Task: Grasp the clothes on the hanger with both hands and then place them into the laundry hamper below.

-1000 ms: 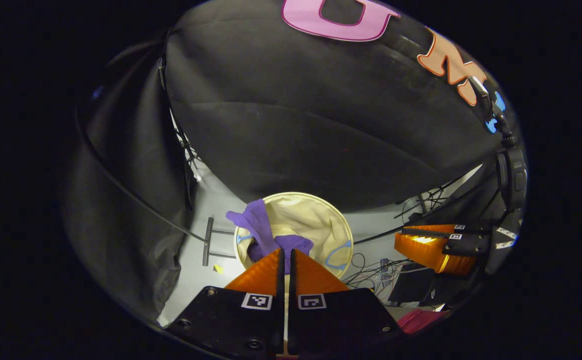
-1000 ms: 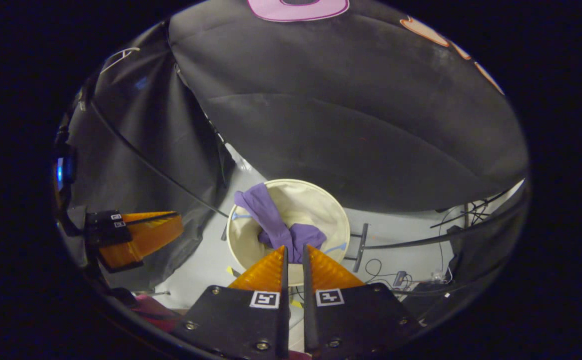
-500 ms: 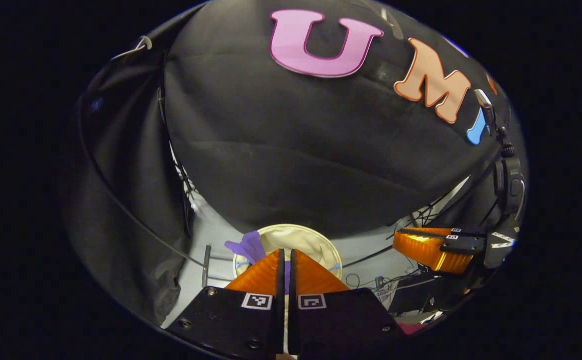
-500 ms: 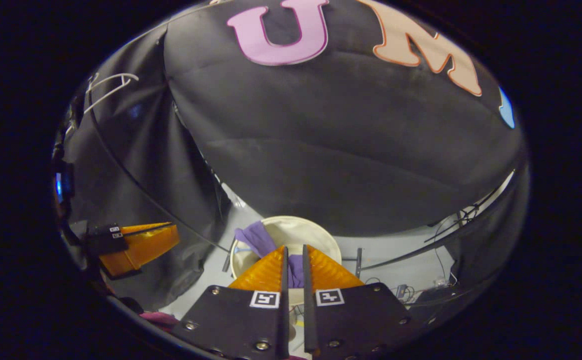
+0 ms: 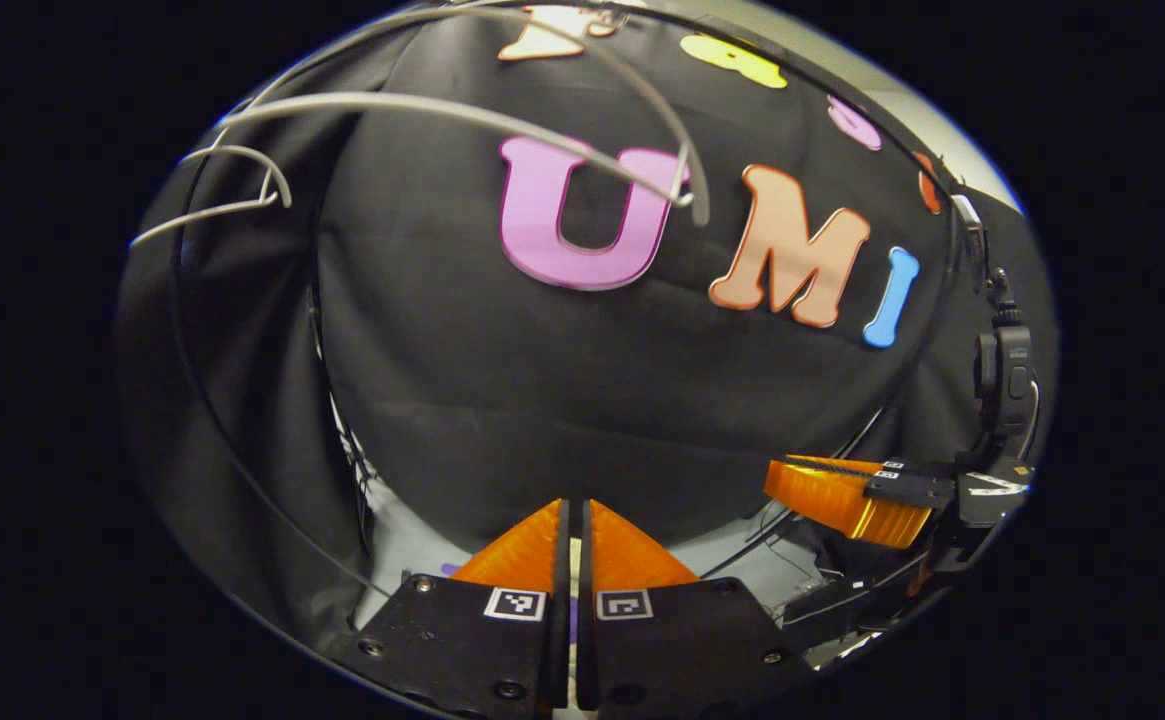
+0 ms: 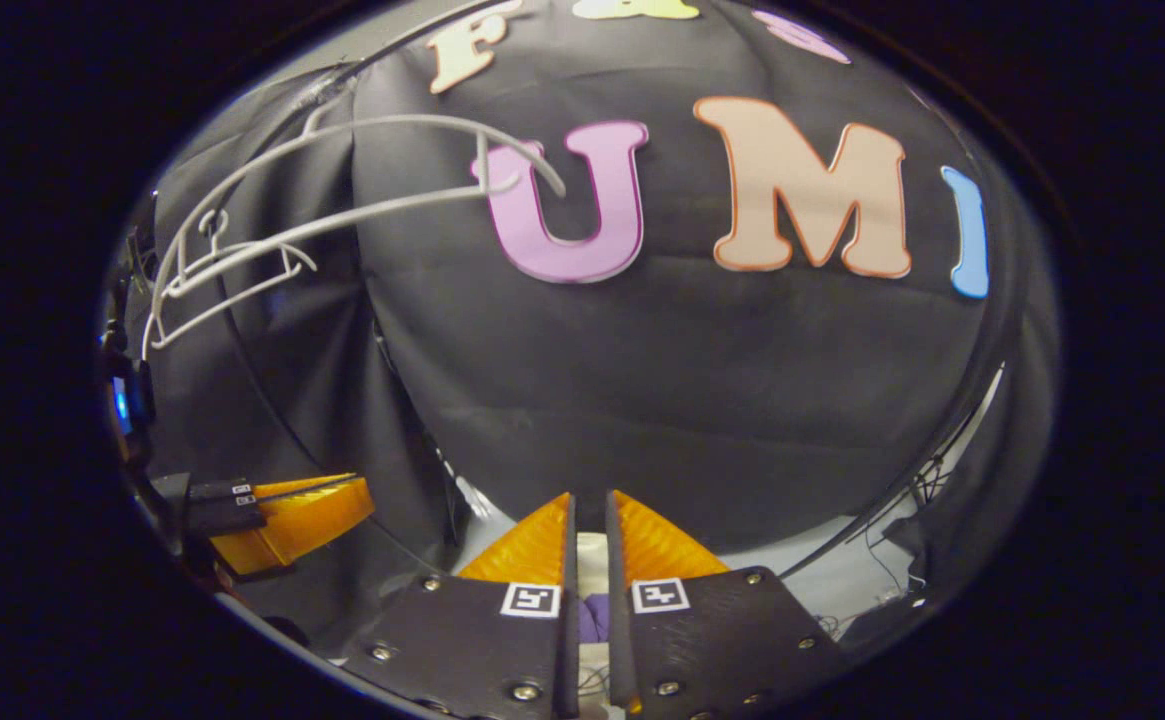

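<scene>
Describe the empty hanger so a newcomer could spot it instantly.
Start at the black cloth wall and look to its upper left, where the cloth folds into the corner. The hanger hangs there: a thin pale wire-like frame with curved arms, bare of clothes. It is the one light, skeletal outline against the dark fabric.

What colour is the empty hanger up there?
The hanger is white, clearest in the right gripper view.

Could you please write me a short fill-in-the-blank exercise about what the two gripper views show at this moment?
1. The white hanger carries ____ clothing.
2. The left hand-held gripper has its fingers ____.
3. In the right gripper view, the left hand-held gripper shows at the lower ____.
4. The cloth glimpsed between the right hand-held gripper's fingers is ____.

Missing words: no; shut; left; purple
</scene>
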`<state>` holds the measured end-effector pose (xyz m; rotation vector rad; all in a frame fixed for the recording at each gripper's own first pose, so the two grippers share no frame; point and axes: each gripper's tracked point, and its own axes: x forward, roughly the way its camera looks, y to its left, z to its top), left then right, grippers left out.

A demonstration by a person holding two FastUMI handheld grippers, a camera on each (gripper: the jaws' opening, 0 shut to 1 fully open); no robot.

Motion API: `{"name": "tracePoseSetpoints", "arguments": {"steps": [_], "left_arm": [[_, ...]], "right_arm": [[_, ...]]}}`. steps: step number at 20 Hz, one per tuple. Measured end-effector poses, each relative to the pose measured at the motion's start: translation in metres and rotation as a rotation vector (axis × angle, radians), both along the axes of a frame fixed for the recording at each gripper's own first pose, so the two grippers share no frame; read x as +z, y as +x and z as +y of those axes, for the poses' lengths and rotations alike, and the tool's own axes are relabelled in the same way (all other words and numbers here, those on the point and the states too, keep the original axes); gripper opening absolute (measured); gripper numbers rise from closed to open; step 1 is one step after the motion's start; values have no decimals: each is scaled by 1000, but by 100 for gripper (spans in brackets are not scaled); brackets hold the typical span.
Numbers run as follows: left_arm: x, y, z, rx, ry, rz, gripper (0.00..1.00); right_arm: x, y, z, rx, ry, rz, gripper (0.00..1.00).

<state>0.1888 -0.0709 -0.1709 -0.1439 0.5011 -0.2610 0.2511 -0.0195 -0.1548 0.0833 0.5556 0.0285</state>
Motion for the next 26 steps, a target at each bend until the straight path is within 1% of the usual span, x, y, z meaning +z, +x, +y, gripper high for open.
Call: {"name": "tracePoseSetpoints", "arguments": {"steps": [4, 8, 10, 13, 14, 15, 16, 17, 18, 20, 21, 22, 25, 26], "left_arm": [[56, -6, 4, -16, 5, -134, 5], [97, -19, 13, -36, -26, -243, 4], [115, -30, 16, -44, -36, -292, 4], [148, -52, 18, -64, -20, -366, 4], [155, -59, 20, -73, -13, -382, 0], [161, -64, 21, -80, -3, -396, 4], [170, -69, 20, -87, 3, -420, 4], [178, -76, 20, -95, 10, -448, 0], [183, -84, 21, -101, 21, -464, 4], [197, -105, 23, -108, 26, -496, 4], [204, -112, 22, -108, 21, -514, 0], [209, -118, 22, -110, 15, -530, 4], [223, -130, 22, -110, 8, -561, 4], [226, -132, 18, -111, 5, -569, 7]], "right_arm": [[81, -11, 9, -13, 14, -153, 12], [128, -38, 13, -48, -1, -275, 12], [144, -52, 15, -61, -8, -314, 12], [171, -78, 17, -86, -30, -368, 12], [176, -87, 17, -93, -35, -383, 12], [182, -97, 18, -101, -40, -398, 12], [189, -104, 19, -108, -44, -414, 12], [196, -111, 18, -121, -49, -430, 12], [201, -118, 17, -131, -50, -444, 12], [211, -133, 16, -148, -42, -463, 12], [214, -138, 15, -157, -41, -471, 12], [218, -142, 13, -163, -41, -479, 12], [230, -158, 6, -179, -54, -508, 12], [235, -162, 2, -185, -60, -520, 12]]}}
